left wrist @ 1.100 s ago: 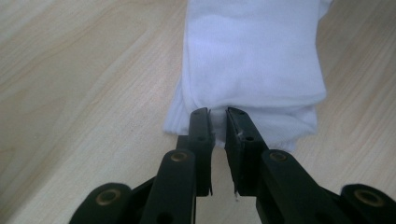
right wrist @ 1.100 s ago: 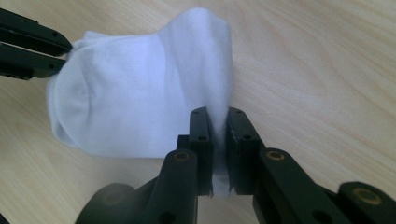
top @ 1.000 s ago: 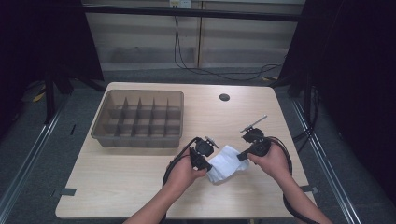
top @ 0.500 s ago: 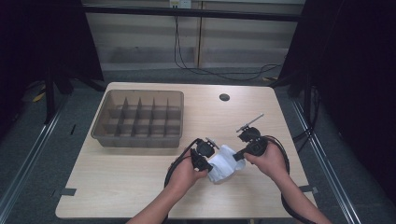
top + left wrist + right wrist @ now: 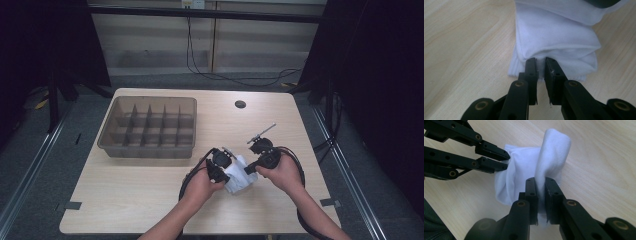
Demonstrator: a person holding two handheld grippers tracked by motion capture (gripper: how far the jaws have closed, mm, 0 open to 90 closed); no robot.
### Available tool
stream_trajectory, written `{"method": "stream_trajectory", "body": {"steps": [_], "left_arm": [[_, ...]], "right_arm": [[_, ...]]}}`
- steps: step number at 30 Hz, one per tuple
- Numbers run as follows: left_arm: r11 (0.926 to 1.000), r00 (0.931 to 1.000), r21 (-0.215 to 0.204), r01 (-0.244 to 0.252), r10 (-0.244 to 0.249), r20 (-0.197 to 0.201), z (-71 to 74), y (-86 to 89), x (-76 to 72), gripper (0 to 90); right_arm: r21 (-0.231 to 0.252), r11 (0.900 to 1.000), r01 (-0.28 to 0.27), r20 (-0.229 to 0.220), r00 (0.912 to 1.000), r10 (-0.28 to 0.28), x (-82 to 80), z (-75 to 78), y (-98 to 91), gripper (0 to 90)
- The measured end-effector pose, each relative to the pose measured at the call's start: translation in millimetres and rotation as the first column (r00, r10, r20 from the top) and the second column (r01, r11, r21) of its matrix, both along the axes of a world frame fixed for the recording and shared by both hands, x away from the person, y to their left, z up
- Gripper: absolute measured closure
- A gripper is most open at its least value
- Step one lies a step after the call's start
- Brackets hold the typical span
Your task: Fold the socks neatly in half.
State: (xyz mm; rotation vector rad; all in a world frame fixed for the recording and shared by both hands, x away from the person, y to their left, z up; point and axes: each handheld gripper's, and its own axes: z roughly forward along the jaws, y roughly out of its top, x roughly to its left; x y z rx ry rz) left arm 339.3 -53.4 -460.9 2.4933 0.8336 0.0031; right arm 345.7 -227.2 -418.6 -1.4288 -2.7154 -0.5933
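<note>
Table (image 5: 150, 200), light wood, mostly bare. Brown divided tray (image 5: 148, 148) sits toward 10 o'clock from the hands, well apart from them; its compartments look empty as far as the high view lets me tell. Small dark round disc (image 5: 240, 104) on the tabletop toward 12 o'clock, near the far edge. Nothing lies between the hands and the tray.

White cloth (image 5: 239, 175), bunched and folded, lies on the table between the two grippers, right of centre and toward the near edge.

Left gripper (image 5: 226, 169): held in the left hand (image 5: 200, 185), forearm coming in from 6 o'clock, jaws pointing toward 3 o'clock into the cloth. In the left gripper view the jaws stand nearly together, pinching a fold at the near edge of the white cloth (image 5: 556, 37); fabric puckers at the tips.

Right gripper (image 5: 248, 170): held in the right hand (image 5: 282, 175), forearm in from 5 o'clock, jaws pointing toward 9 o'clock. In the right gripper view the jaws pinch an upright fold of the white cloth (image 5: 554, 150) that rises above them toward 12 o'clock. The left gripper (image 5: 507, 161) shows there at 10 o'clock, tips biting the far side of the same bundle.

Cables trail from both grippers in loops over the table toward the near edge.
</note>
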Motion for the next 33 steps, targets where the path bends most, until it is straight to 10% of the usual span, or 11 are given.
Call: {"method": "stream_trajectory", "body": {"steps": [33], "left_arm": [[0.9998,0.9999,-0.013,-0.016,0.016,-0.005,-3.9,4.4,0.3,80.5]], "right_arm": [[0.008,0.9988,-0.049,0.001,0.9988,0.049,-7.6,2.6,15.7,82.6]]}}
